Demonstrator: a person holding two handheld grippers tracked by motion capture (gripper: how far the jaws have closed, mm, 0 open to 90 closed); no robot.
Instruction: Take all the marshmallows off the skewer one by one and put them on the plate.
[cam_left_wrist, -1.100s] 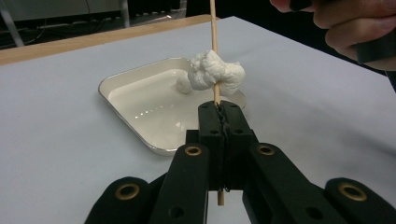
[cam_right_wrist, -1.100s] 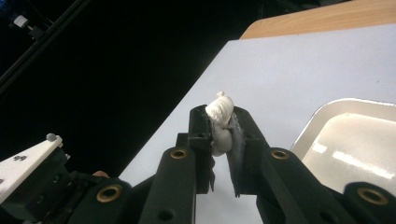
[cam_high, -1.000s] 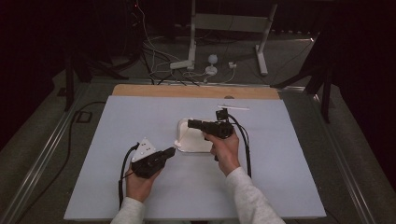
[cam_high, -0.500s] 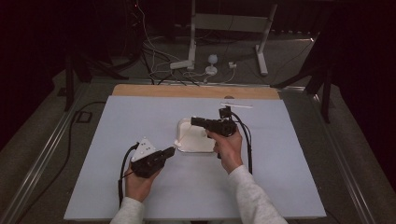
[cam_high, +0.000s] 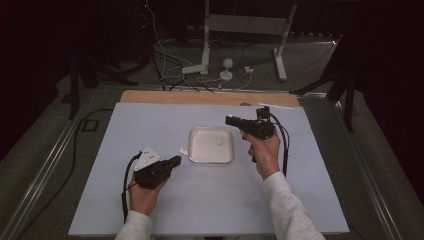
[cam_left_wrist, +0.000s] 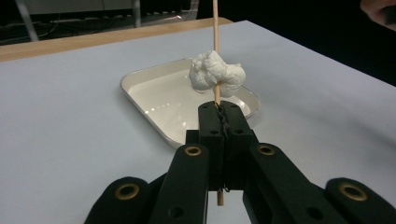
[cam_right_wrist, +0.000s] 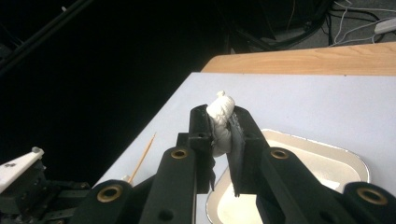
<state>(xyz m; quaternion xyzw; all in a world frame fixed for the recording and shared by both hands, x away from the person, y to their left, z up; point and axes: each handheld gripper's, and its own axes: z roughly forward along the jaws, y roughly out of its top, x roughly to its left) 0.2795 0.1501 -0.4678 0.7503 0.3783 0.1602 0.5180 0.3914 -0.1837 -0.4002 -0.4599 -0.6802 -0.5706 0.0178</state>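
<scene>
On the left side of the table (cam_high: 125, 210), near the person, the left gripper (cam_high: 176, 161) rests low over the pale surface and points to the right, toward the tray (cam_high: 211, 157). In the left gripper view its jaws are closed tightly on a thin wooden skewer (cam_left_wrist: 215, 28), which stands upright between them. A white marshmallow (cam_left_wrist: 217, 74) is pushed onto the skewer, just above the jaw tips. In the high view this marshmallow (cam_high: 184, 150) shows as a small white lump just beside the left edge of the tray.

The tray is white, shallow and with rounded corners, and it lies in the middle of the table. One small white piece (cam_high: 219, 142) lies inside it, toward the far right corner.

To the right of the tray, the right gripper (cam_high: 229, 120) is held up above the table in the person's right hand (cam_high: 264, 150) and points to the left; its tip is over the far right corner of the tray. In the right gripper view its jaws are closed on a second marshmallow (cam_right_wrist: 220, 123), which is squeezed between the pads and sticks out a little above them. In the same view the left gripper (cam_right_wrist: 28, 186) and its skewer (cam_right_wrist: 142, 158) show far off at the lower left.

A wooden strip (cam_high: 200, 97) runs along the far edge of the table.
</scene>
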